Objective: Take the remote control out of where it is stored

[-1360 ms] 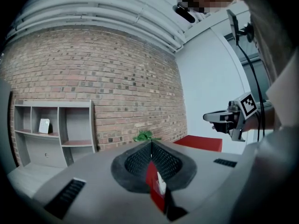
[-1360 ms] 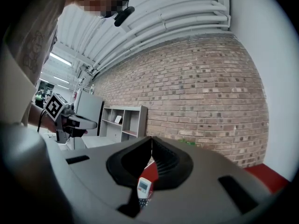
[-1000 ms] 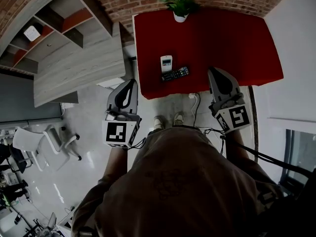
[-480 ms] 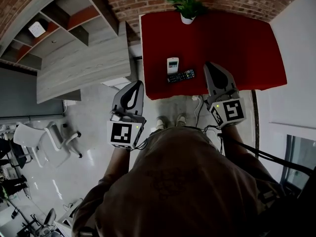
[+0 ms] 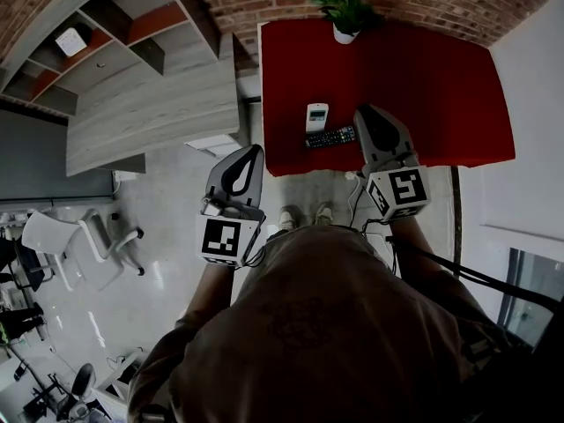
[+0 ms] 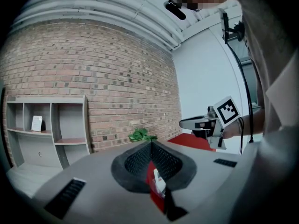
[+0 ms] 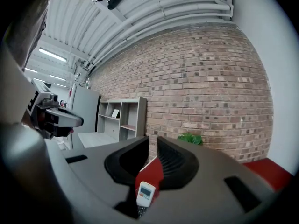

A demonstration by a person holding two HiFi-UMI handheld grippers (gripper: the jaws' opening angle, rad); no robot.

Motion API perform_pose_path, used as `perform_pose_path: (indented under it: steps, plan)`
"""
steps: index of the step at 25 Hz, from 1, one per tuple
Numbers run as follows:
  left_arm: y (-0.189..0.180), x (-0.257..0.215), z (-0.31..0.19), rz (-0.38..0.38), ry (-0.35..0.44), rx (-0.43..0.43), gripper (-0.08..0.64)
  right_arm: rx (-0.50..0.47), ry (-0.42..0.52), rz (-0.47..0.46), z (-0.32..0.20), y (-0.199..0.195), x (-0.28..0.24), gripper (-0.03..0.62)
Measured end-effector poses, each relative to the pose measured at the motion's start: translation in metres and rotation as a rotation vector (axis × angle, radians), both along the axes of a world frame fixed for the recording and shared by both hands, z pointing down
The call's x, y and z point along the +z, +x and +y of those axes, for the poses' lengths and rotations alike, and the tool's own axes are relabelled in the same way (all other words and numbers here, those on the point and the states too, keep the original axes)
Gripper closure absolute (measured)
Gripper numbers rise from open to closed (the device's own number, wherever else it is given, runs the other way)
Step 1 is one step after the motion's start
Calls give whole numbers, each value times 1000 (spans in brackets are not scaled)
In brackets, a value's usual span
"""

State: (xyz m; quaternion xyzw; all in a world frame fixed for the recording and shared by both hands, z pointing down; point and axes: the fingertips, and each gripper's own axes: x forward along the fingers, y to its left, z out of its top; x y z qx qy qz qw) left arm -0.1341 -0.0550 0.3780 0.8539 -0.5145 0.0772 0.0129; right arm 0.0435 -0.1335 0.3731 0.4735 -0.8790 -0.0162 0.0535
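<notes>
- Two remotes lie in the open on the red table [image 5: 441,77]: a white remote [image 5: 317,116] and, just beside it toward the table's near edge, a black remote [image 5: 330,137]. No box, drawer or holder shows around them.
- Neither remote is held or lifted, so the taking-out itself is not yet done.
- The right gripper [image 5: 364,113] hangs over the near part of the table, just beside the black remote's end. As far as the head view tells, it is apart from both remotes. Its jaws are all but closed, with only a thin slit between them and nothing in it. Its own view looks along that slit at the white remote beyond.
- The left gripper [image 5: 255,151] is off the table, over the floor, with its jaws pressed together at the tips and empty.
- What is left, as I judge it, is to spread the right jaws, settle them on the remote that is meant, close them and lift it clear. Which of the two is meant, I cannot tell.
</notes>
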Motion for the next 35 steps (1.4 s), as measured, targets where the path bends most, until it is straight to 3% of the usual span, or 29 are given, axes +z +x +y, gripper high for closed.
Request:
perform_pose_path:
  steps: [2,13,25,35]
  plan:
    - [-1,1,0,1,-2,-1,551,21,-10,3,-5,0,7,479]
    - [-6,0,4,-2,-5,-10,551,39,-66,41,-20,-14,31,379]
    - [-8,1,4,9,-12,-7,551,30,-160,8,-35,-28,64,346]
    - [-14,-7,-3,35,-2,-31,551,13,-218,62,-50,-46,100,330]
